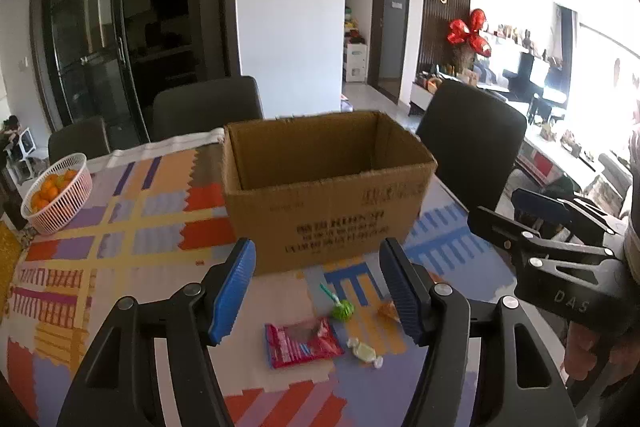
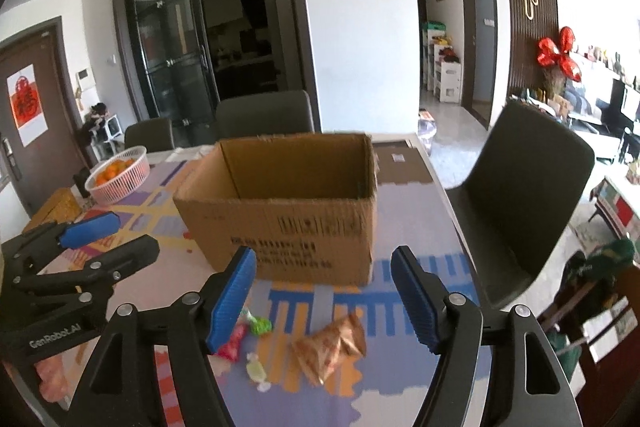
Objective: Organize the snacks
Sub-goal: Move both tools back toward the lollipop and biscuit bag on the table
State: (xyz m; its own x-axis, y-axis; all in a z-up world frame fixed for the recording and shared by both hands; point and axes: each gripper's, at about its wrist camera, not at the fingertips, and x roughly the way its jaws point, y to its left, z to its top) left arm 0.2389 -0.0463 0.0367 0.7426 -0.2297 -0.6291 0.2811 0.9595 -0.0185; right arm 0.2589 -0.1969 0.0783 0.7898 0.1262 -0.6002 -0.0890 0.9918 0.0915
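Hovering with jaws apart and nothing between them, the left gripper (image 1: 320,287) and right gripper (image 2: 324,295) face the cardboard box (image 1: 320,187); pink packet (image 1: 302,343), green lollipop (image 1: 342,309), wrapped candy (image 1: 364,351) and orange packet (image 2: 330,345) lie near the table's (image 1: 120,227) front edge.

The left gripper (image 1: 318,291) points forward and downward, its blue-padded jaws standing apart with nothing pressed between them. The right gripper (image 2: 324,297) is angled down much the same way, jaws likewise spread and gripping nothing. The two are held side by side, close together, each showing at the edge of the other's view. A hand (image 1: 592,351) wraps the right gripper's handle from below; it seems a bare hand, though the picture is blurred there.
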